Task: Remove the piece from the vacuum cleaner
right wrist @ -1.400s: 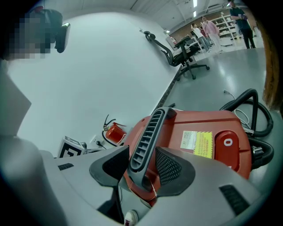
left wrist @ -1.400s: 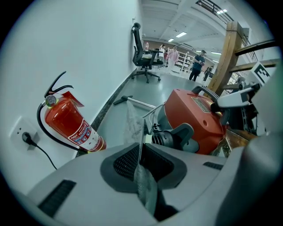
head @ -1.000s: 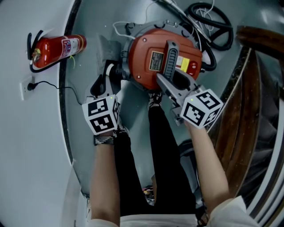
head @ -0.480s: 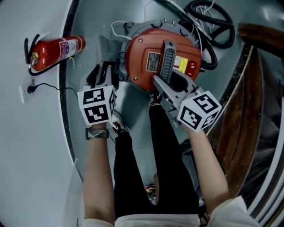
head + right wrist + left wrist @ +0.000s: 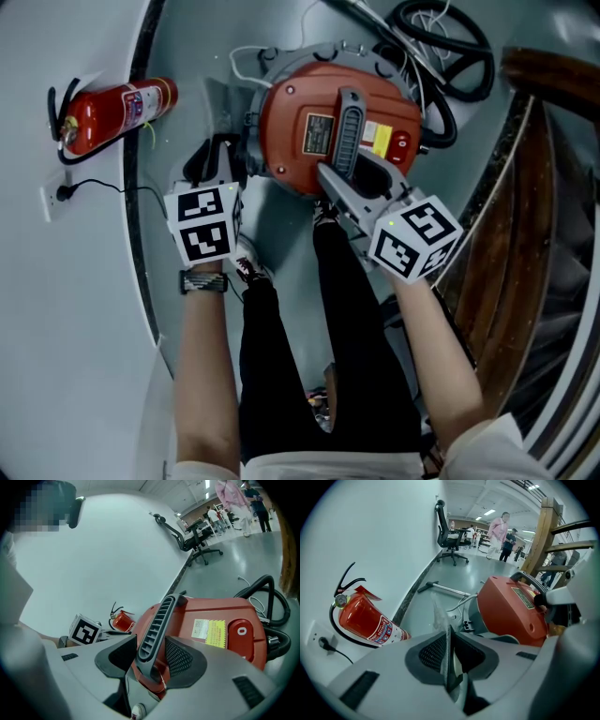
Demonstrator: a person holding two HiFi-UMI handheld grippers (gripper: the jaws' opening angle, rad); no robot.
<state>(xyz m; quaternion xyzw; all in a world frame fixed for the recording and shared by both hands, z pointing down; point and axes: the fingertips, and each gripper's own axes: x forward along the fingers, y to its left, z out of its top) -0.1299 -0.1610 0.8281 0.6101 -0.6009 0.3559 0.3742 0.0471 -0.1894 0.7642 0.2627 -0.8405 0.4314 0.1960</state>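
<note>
Left gripper (image 5: 448, 629): the jaws had just been closing and stood nearly together on the lower edge of a thin translucent piece (image 5: 437, 613), which rose straight ahead of the tips. The red vacuum cleaner (image 5: 511, 611) lay on the floor to its right, a fire extinguisher (image 5: 365, 620) to its left. Right gripper (image 5: 151, 639): the jaws were clamped on the cleaner's grey handle (image 5: 157, 616), with a black hose (image 5: 267, 579) beyond and to the right
</note>
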